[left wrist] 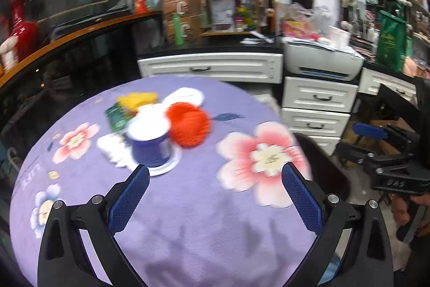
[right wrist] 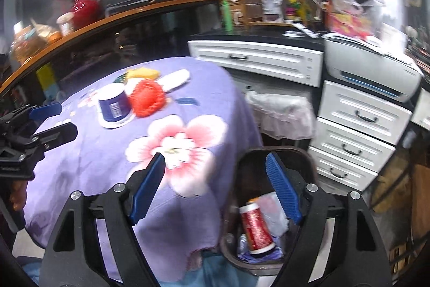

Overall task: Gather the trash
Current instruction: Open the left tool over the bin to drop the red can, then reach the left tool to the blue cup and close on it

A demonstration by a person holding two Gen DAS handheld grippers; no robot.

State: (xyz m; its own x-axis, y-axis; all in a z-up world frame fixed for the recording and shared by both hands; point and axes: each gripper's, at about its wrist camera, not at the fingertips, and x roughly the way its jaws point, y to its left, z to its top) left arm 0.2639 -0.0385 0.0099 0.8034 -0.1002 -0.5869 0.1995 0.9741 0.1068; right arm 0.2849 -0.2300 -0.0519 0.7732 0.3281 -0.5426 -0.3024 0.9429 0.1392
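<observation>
Two tools hang spread and empty over a round worktop, with trash on it and in the bin beside it.

Left tool (left wrist: 215, 176) stands wide apart above the lavender flowered tablecloth (left wrist: 188, 206), nothing between its blue pads; right tool (right wrist: 215, 166) is also parted and holds nothing, its one finger over the cloth and the other over the dark trash bin (right wrist: 309, 160) just beside the worktop. Inside the bin lie a red thread spool (right wrist: 255, 227) and a crumpled plastic wrapper (right wrist: 276, 211). On the far part of the worktop cluster an upside-down blue paper cup (left wrist: 151, 144), a red crumpled net-like ball (left wrist: 189, 124) touching it, a yellow piece (left wrist: 138, 100), a green packet (left wrist: 117, 116) and white tissue scraps (left wrist: 113, 148).
</observation>
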